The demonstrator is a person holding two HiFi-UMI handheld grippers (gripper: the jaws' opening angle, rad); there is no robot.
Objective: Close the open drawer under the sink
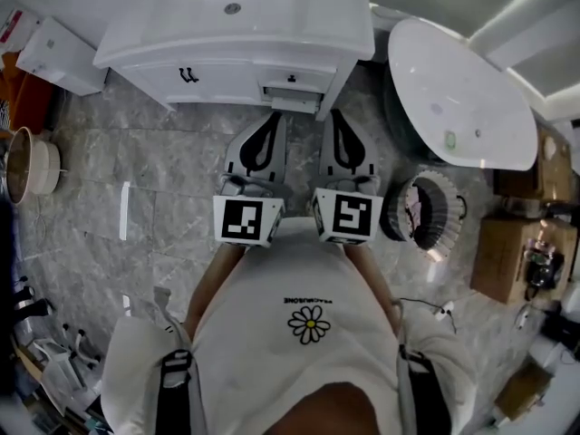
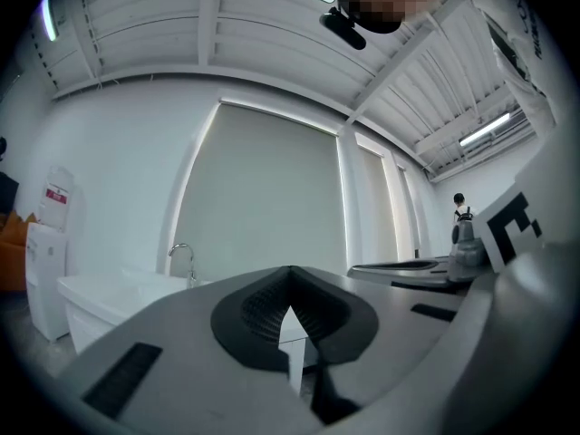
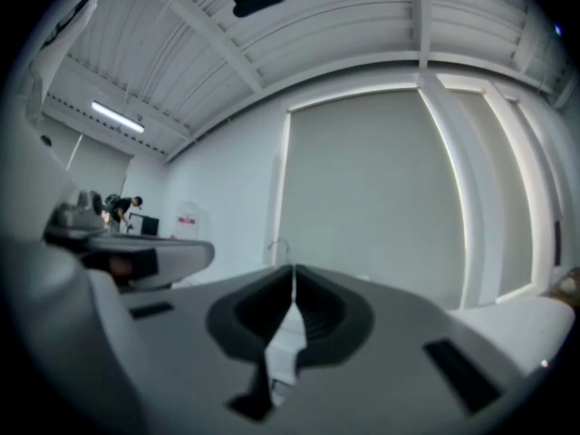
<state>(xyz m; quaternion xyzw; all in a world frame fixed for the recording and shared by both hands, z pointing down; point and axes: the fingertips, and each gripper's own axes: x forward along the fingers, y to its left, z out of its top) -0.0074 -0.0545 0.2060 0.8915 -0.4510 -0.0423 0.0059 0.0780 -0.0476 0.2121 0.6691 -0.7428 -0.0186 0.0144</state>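
The white sink cabinet point(image 1: 237, 27) stands at the top of the head view. Its drawer point(image 1: 292, 83), with a small black handle, sits under the basin at the right and juts slightly out of the front. My left gripper point(image 1: 275, 116) and right gripper point(image 1: 333, 114) are held side by side just short of it, pointing level at the cabinet. Both are shut with nothing between the jaws. In the left gripper view the shut jaws point(image 2: 290, 279) hide the drawer; the basin's faucet point(image 2: 181, 256) shows to their left. The right gripper view shows its shut jaws point(image 3: 293, 275) likewise.
A white bathtub point(image 1: 462, 93) stands to the right of the cabinet, with a round ribbed basket point(image 1: 426, 211) and cardboard boxes point(image 1: 507, 252) below it. A white box point(image 1: 59, 54) and a pot point(image 1: 27, 166) are at the left. The floor is grey marble tile point(image 1: 154, 198).
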